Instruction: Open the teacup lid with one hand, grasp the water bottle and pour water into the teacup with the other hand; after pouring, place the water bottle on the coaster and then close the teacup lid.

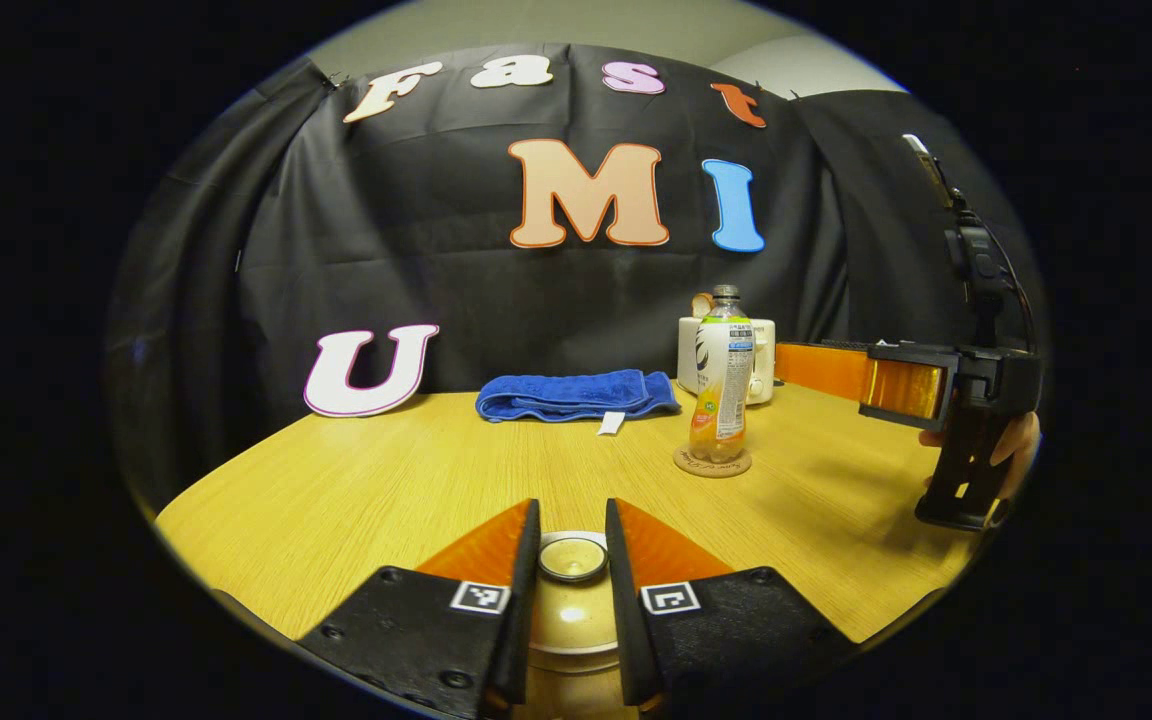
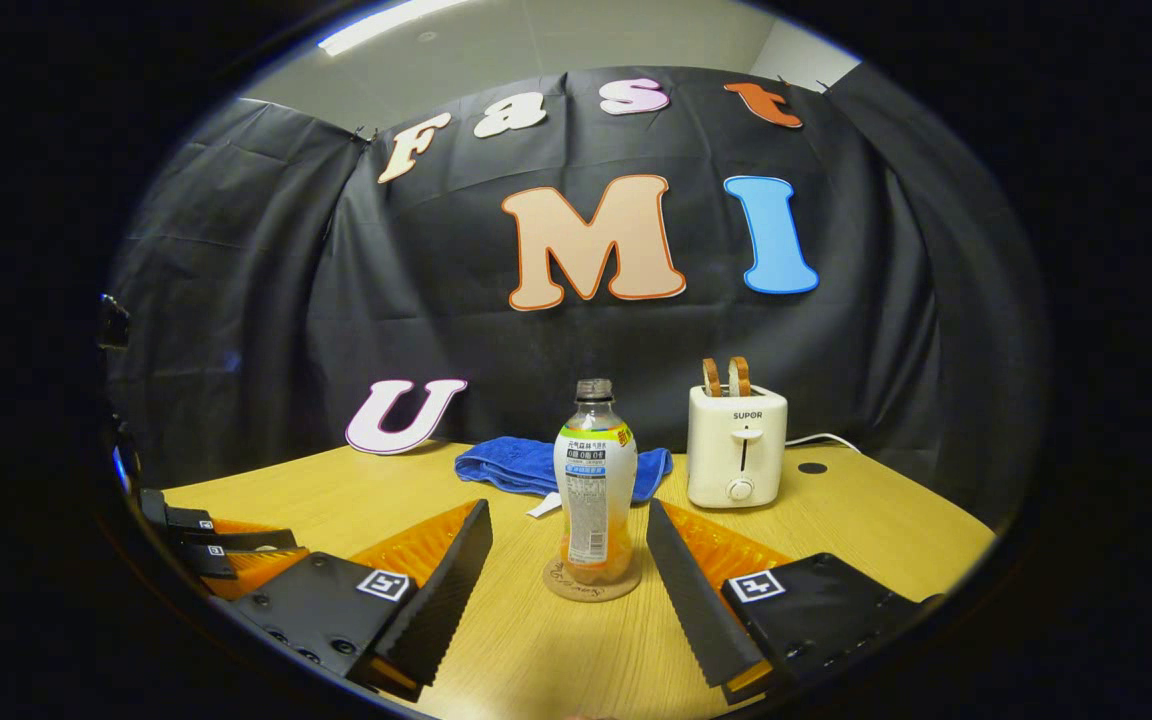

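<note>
Your left tongs (image 1: 573,560) sit clenched on the knob of the teacup lid (image 1: 572,558), low at the surface's near edge. Your right tongs (image 2: 568,565) gape, released, before the bottle (image 2: 594,487) standing on its coaster (image 2: 592,582). The lid looks seated, so closing is nearly finished.

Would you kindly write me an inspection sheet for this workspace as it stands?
Surface: wooden table, tidy.
Job's things: water bottle upright on coaster, cap off; teacup lid on the cup.
Clutter: blue towel; toaster holding bread.
Grippers: left gripper fingers flank the lid knob, contact unclear; right gripper open, the bottle beyond its fingers.
Cables: white cord behind the toaster.
Surroundings: black cloth wall.
</note>
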The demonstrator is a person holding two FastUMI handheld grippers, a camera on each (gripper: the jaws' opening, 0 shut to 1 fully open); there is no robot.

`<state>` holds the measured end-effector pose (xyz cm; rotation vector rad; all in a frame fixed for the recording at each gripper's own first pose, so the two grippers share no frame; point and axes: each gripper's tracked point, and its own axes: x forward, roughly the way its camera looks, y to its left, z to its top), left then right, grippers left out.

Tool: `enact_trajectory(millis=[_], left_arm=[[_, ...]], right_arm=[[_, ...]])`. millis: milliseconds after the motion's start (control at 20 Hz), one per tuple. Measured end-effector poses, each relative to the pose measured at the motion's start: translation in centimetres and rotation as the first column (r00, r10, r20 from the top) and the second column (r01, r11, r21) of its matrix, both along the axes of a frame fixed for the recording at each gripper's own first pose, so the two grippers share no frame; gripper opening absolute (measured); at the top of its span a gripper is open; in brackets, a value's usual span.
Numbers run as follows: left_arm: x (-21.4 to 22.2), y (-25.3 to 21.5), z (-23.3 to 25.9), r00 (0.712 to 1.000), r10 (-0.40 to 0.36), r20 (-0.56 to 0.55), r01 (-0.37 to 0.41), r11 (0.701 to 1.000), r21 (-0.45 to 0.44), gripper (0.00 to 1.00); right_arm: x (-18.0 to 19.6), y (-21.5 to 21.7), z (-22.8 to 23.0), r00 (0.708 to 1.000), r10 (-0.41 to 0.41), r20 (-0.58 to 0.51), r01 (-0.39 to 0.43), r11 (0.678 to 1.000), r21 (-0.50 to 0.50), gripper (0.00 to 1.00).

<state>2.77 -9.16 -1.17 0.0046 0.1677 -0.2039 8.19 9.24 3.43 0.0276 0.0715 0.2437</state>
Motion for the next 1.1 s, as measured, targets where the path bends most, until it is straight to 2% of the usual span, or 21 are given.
enact_trajectory(millis=[50,150,200,300,350,400,500,550,600,700,750,850,900,1050,1100], left_arm=[[0.0,0.0,0.2,1.0,0.006,0.007,-0.006,1.0,-0.004,0.39],[-0.2,0.0,0.7,1.0,0.018,0.023,-0.018,1.0,-0.004,0.64],[-0.3,0.2,1.0,0.999,0.031,0.039,-0.031,1.0,-0.003,0.78],[-0.8,0.8,2.0,0.995,0.067,0.077,-0.068,0.998,0.001,0.95],[-1.1,1.0,2.5,0.991,0.087,0.098,-0.088,0.996,0.001,0.98],[-1.4,1.1,2.9,0.987,0.103,0.12,-0.103,0.995,-0.002,1.0],[-1.9,1.2,2.8,0.982,0.129,0.135,-0.128,0.992,-0.02,0.98],[-2.2,1.2,2.8,0.981,0.139,0.135,-0.136,0.99,-0.034,0.98],[-2.5,0.9,2.9,0.981,0.139,0.135,-0.134,0.99,-0.039,0.98],[-2.8,0.3,3.3,0.981,0.125,0.148,-0.121,0.992,-0.037,0.98],[-3.0,-0.1,3.6,0.981,0.116,0.156,-0.112,0.993,-0.033,0.98],[-3.2,-0.8,3.7,0.982,0.098,0.163,-0.095,0.995,-0.028,1.0],[-3.3,-1.0,3.6,0.982,0.094,0.165,-0.09,0.995,-0.031,0.98],[-3.5,-1.3,3.3,0.982,0.095,0.164,-0.089,0.995,-0.042,0.98],[-3.5,-1.3,2.9,0.983,0.096,0.155,-0.09,0.995,-0.045,0.99]], right_arm=[[-0.4,0.0,-0.1,1.0,0.001,-0.003,-0.001,1.0,0.006,0.94],[-1.1,-0.4,-0.3,1.0,-0.007,-0.002,0.007,1.0,0.008,0.95],[-1.6,-0.6,-0.5,1.0,-0.012,-0.001,0.012,1.0,0.008,0.99],[-2.5,-1.1,-1.2,1.0,-0.026,-0.006,0.026,1.0,0.003,0.98],[-3.1,-1.6,-1.5,0.999,-0.038,-0.007,0.038,0.999,-0.003,0.95],[-3.7,-1.9,-1.7,0.999,-0.05,-0.003,0.05,0.999,-0.011,0.98],[-5.0,-2.6,-2.3,0.997,-0.075,0.004,0.075,0.996,-0.043,0.98],[-5.6,-2.9,-2.7,0.997,-0.082,0.008,0.082,0.995,-0.064,0.94],[-6.3,-3.1,-2.9,0.996,-0.089,0.012,0.09,0.993,-0.08,0.98],[-7.4,-3.3,-3.1,0.995,-0.097,0.022,0.098,0.992,-0.076,0.94],[-7.8,-3.3,-3.4,0.995,-0.099,0.02,0.1,0.993,-0.066,0.98],[-8.2,-3.7,-4.1,0.994,-0.111,0.009,0.111,0.993,-0.049,0.98],[-8.4,-3.8,-4.3,0.993,-0.114,0.001,0.114,0.993,-0.04,0.99],[-8.7,-4.3,-4.5,0.992,-0.123,-0.018,0.123,0.992,-0.025,0.99],[-8.6,-4.5,-4.5,0.992,-0.125,-0.013,0.125,0.992,-0.019,0.94]])
